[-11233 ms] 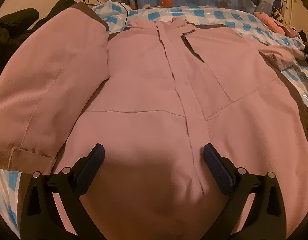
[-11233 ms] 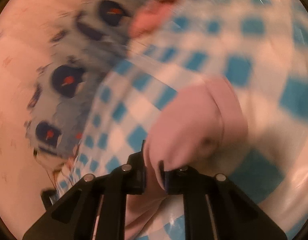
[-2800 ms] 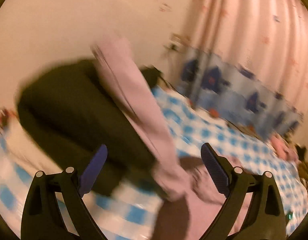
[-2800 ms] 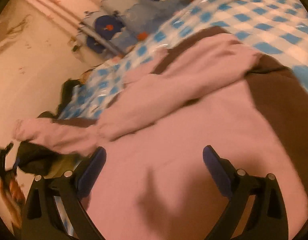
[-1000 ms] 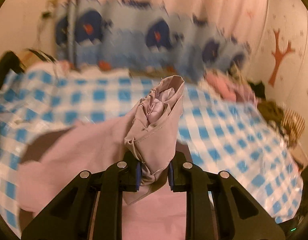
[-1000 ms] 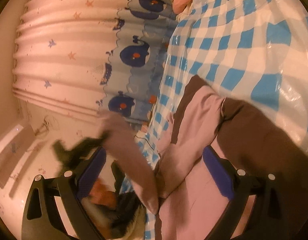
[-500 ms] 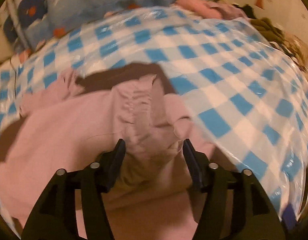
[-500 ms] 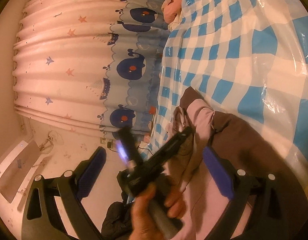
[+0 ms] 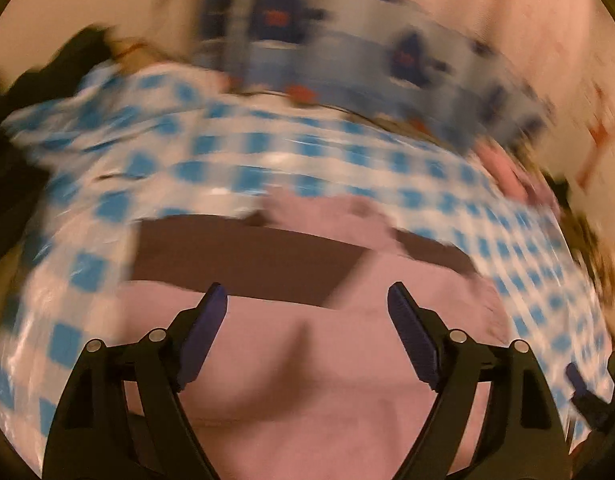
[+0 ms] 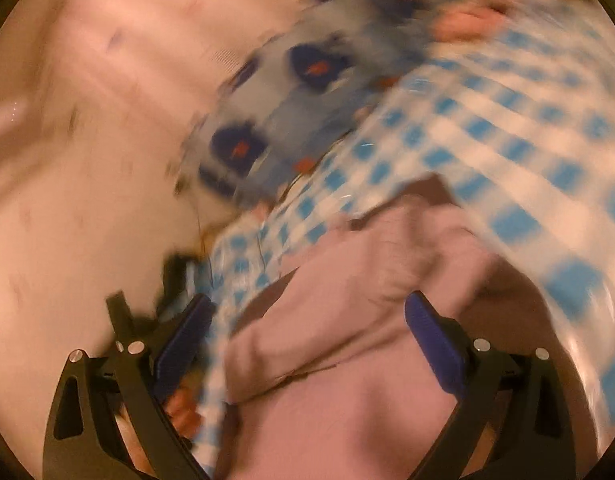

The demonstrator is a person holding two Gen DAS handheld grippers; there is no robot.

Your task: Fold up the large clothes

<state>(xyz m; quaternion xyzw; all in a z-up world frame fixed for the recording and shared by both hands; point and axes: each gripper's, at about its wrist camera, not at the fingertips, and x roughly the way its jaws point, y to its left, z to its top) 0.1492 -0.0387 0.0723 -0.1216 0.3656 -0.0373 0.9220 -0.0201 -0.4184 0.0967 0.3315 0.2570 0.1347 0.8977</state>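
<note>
Both empty: left tool [image 9: 307,308] opening, right tool [image 10: 307,320] spread wide, above pink-and-brown fabric jacket [image 9: 327,380] stretching left-right just below on blue-checked bed [image 9: 267,152].

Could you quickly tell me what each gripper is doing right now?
Left gripper: fingers opening, nothing between them, above the pink jacket.
Right gripper: open, holding nothing.

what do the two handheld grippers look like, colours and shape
Both match: the left gripper and right gripper each have black skeletal plastic arms with cut-out openings and small silver pivot screws. Their jaws are lined with dark blue ribbed pads. No cables, markings or sleeves are visible; the frames are motion-blurred.
</note>
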